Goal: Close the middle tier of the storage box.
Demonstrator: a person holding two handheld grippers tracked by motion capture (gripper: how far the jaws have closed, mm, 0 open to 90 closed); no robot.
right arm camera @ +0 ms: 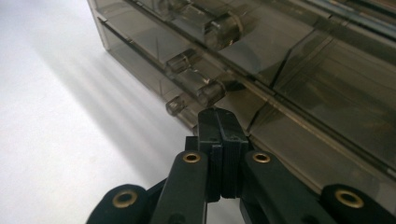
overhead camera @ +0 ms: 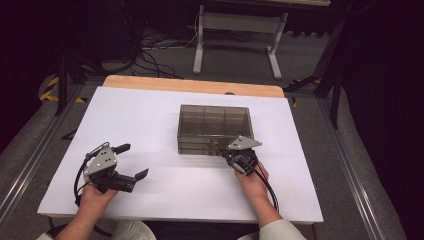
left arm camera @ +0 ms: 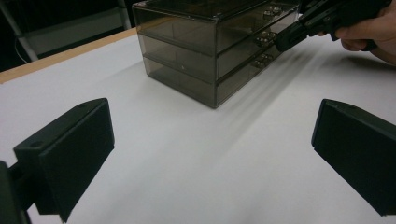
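On tabletop: smoky drawer box (overhead camera: 215, 129); right hand-held gripper (right arm camera: 218, 122) closed empty at knob (right arm camera: 210, 93).
Left hand-held gripper (left arm camera: 210, 154): wide open, idle.
Risk: unbraced box may slide.

A dim lab or recording workspace: a wooden desk (overhead camera: 200, 86) covered by a white sheet (overhead camera: 150, 125) stands on grey carpet (overhead camera: 320, 135), with black-and-yellow hazard tape (overhead camera: 49, 88) on the floor at the left. Behind it, loose cables (overhead camera: 150, 50) trail across the floor beside the white metal legs of another bench (overhead camera: 235, 35), and dark drapes (overhead camera: 390, 100) close off the sides.
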